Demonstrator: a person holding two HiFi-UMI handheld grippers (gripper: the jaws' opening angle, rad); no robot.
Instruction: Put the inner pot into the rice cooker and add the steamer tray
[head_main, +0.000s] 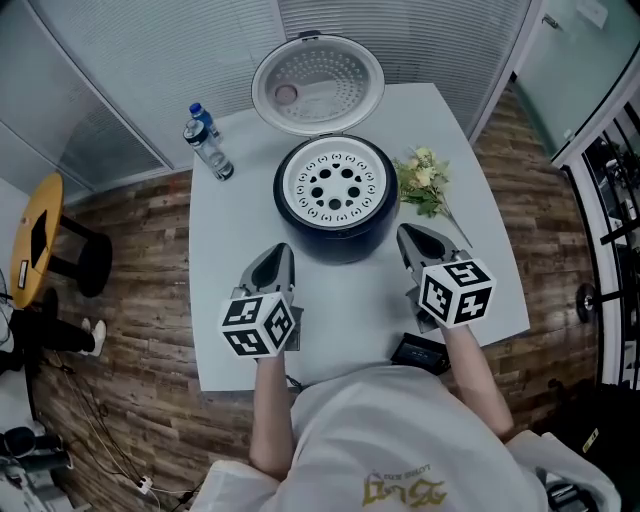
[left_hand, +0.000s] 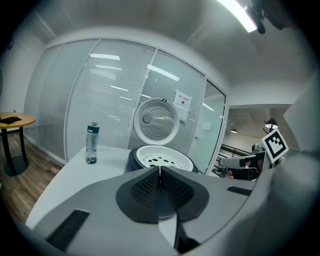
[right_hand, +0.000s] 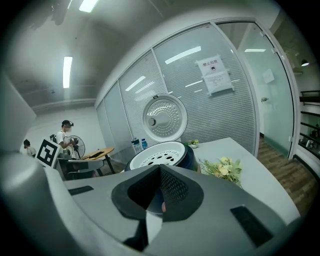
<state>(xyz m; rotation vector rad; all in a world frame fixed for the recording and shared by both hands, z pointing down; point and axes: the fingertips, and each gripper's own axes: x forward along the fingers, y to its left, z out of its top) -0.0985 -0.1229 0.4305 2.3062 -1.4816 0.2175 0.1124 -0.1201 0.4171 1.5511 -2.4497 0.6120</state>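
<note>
Two jaws-together, empty tools hang over the near half of the worktop (head_main: 228, 320): the left tool (head_main: 282, 251) is clenched just short of the rice cooker (head_main: 336, 232) at its front-left, the right tool (head_main: 404, 233) clenched near its front-right. The steamer tray (head_main: 337, 181) sits in the cooker's mouth, with the lid (head_main: 318, 84) standing open behind at the far edge. Bare surface runs left of the cooker up to a water bottle (head_main: 208, 145) near the far-left edge. Flowers (head_main: 422, 181) crowd the right side.
</note>
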